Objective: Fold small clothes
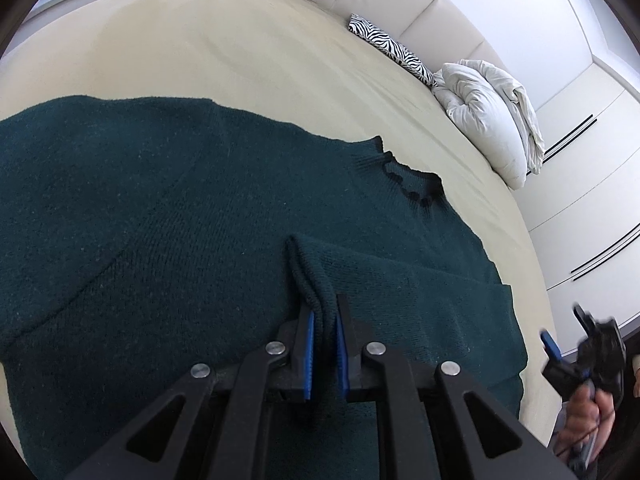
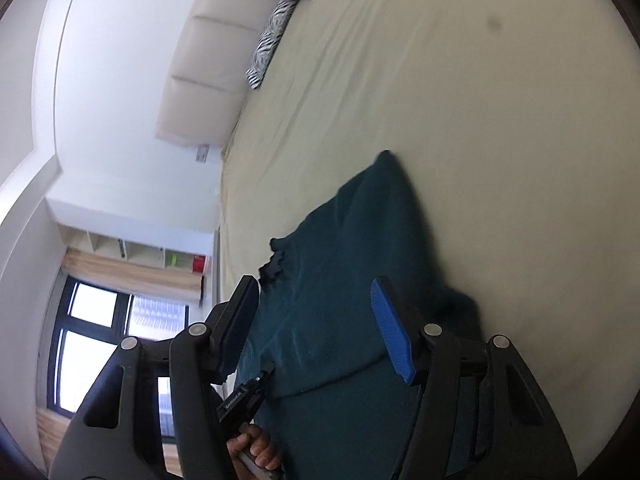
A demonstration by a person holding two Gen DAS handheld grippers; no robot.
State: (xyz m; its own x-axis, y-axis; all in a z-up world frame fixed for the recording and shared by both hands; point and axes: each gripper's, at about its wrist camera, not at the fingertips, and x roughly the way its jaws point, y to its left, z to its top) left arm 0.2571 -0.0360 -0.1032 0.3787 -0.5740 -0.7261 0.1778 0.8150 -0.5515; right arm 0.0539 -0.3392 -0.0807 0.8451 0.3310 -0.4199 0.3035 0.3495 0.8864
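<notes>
Bright daylight, window glare, fisheye-warped edges.

A: Setting?
B: Home bedroom. Bed under a beige sheet, padded headboard, zebra-print cushion, rolled white duvet, built-in wardrobe.

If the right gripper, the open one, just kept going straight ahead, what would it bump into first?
Probably the green sweater lying on the bed: it fills the view between the right gripper and its open fingers, though depth is hard to judge.
</notes>
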